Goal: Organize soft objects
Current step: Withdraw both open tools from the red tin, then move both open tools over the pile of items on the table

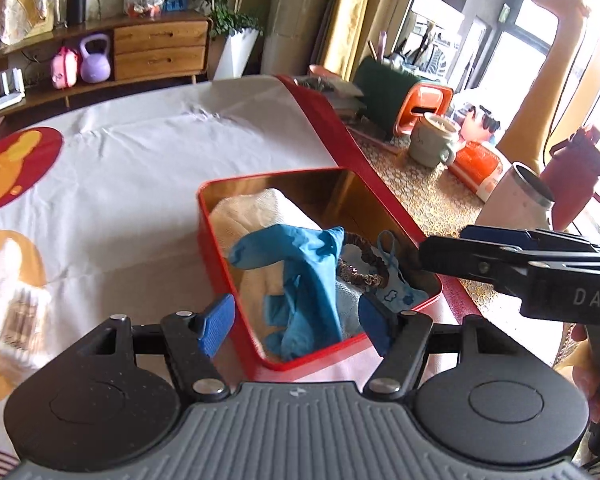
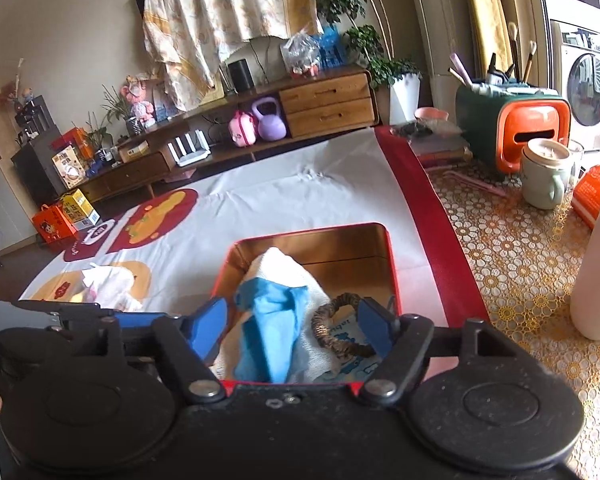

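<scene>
Tin [image 1: 236, 264] is sitting on the white cloth [image 1: 148, 168], holding a blue glove [image 1: 300, 272] draped over a white towel [image 1: 252, 212], with a brown scrunchie [image 1: 360, 272] beside them. I am seeing the left gripper [image 1: 296, 326] spread wide, grasping nothing, hovering at the tin's near rim. Right gripper [image 2: 292, 330] is likewise gaping above the glove, empty. White fabric [image 2: 108, 286] is lying on the cloth, well apart.

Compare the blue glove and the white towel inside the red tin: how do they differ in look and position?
The blue glove is smooth and bright blue; the white towel is knitted-looking and off-white. The blue glove is draped on top; the white towel lies beneath it, reaching further toward the far wall. Both are soft, crumpled, and inside the red tin.
</scene>
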`<state>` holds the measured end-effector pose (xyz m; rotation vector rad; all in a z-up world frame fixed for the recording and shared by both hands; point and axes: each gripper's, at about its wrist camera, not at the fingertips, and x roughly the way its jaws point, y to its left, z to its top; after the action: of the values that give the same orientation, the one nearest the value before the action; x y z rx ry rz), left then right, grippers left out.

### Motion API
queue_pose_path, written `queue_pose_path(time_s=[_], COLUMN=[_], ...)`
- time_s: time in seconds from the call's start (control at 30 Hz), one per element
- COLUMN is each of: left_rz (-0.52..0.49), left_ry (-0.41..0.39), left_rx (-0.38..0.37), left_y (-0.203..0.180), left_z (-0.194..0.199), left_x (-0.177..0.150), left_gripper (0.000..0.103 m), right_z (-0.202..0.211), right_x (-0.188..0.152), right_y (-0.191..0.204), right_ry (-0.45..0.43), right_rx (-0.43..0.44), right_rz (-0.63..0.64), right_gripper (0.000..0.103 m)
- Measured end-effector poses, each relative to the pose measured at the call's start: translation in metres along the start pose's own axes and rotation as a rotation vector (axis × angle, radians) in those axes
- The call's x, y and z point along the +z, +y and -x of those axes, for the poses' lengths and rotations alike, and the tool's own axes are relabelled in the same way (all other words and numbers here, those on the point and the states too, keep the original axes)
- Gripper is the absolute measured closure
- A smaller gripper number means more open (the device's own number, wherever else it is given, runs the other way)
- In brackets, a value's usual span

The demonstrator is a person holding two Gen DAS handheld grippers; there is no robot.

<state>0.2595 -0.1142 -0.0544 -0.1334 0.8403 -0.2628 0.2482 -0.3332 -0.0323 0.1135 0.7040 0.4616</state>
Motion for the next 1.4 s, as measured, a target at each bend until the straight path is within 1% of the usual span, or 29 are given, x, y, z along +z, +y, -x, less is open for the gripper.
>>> queue_pose_path(time_s=[0.03,0.1,0.23,0.37,0.5,0.67,0.83,0.93,0.97,1.03,1.07,1.1,1.17,1.4], left_rz=[0.003,0.005,0.002,0.009,0.014,0.042,0.058,0.075,0.081,0.086,0.087,0.090,0.102,0.171], left_ry=[-0.007,-0.020,-0.036,-0.050,-0.070,-0.086,-0.103,-0.112,-0.114,-0.123,-0.130,-0.138,-0.154,-0.164], left_rx=[0.002,0.004,0.021,0.024,0.035,0.051,0.085,0.087,0.089,0.104,0.113,0.120,0.129,0.160], left_y=[0.002,0.007,0.015,0.027,0.041,0.063,0.088,0.106,0.111,0.121,0.127,0.132,0.143,0.188], left_z=[0.006,0.018,0.039,0.061,0.083,0.107,0.126,0.136,0.139,0.143,0.146,0.148,0.151,0.150], left_x=[-0.001,-0.002,-0.008,-0.017,-0.025,-0.036,-0.046,-0.052,-0.054,-0.057,-0.060,-0.061,-0.063,-0.071], left_gripper=[0.035,0.035,0.032,0.031,0.023,0.019,0.018,0.018,0.016,0.010,0.004,0.000,0.000,0.000], right_z=[0.004,0.011,0.023,0.032,0.037,0.037,0.032,0.026,0.024,0.018,0.016,0.012,0.006,-0.020], right_x=[0.000,-0.001,-0.003,-0.006,-0.008,-0.011,-0.015,-0.016,-0.018,-0.020,-0.020,-0.021,-0.022,-0.021], right_y=[0.004,0.011,0.026,0.046,0.066,0.090,0.114,0.128,0.132,0.140,0.144,0.148,0.155,0.182], right_ry=[-0.005,-0.016,-0.031,-0.042,-0.050,-0.045,-0.036,-0.026,-0.020,-0.007,0.001,0.008,0.020,0.049], right_rx=[0.002,0.007,0.020,0.035,0.052,0.092,0.128,0.147,0.153,0.158,0.160,0.165,0.171,0.189], right_rz=[0.005,0.015,0.029,0.053,0.078,0.104,0.127,0.141,0.147,0.157,0.161,0.163,0.167,0.203], right_gripper=[0.027,0.020,0.018,0.012,0.004,0.001,0.001,0.001,0.001,0.001,0.001,0.001,0.001,0.001])
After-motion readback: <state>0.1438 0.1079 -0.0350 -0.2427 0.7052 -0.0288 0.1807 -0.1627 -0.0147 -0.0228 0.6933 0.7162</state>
